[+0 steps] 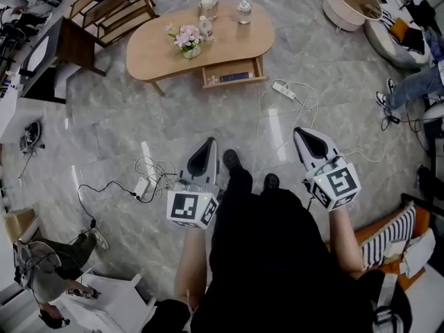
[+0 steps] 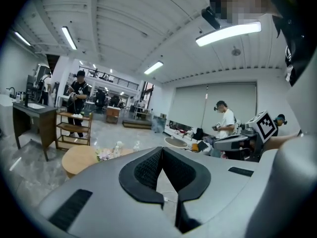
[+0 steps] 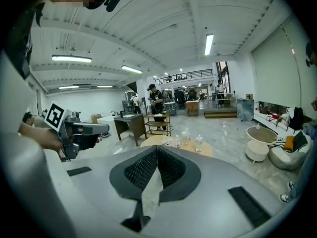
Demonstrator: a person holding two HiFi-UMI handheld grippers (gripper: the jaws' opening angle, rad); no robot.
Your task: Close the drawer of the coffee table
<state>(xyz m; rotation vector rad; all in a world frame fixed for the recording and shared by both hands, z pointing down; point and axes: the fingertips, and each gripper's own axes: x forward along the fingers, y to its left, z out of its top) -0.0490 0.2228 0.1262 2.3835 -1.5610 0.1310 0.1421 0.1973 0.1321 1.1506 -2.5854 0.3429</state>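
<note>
Both hand-held grippers are sitting fully closed and empty. The left grey two-jaw gripper (image 1: pixel 207 144) is holding its black ribbed jaws pressed together with nothing between them, and the right grey two-jaw gripper (image 1: pixel 300 133) is doing the same. I am watching each one point forward over the glossy grey marble-tile floor (image 1: pixel 118 130), well apart from the table and touching nothing.

The light wooden kidney-shaped coffee table (image 1: pixel 159 50) is standing ahead of me at the top of the head view, smooth-topped on slim legs. Its shallow wooden drawer (image 1: pixel 258 68) is hanging pulled out from the near edge, facing me, and a dark blue flat object (image 1: pixel 234 77) is lying inside it.

On the tabletop a pink-and-white flower bunch (image 1: pixel 186 37) is sitting near the middle. A clear glass bottle (image 1: pixel 243 11) and a pale lidded jar (image 1: pixel 207 6) are standing toward the far edge. A white power strip (image 1: pixel 282 88) with a trailing cable is lying on the floor just right of the drawer.
</note>
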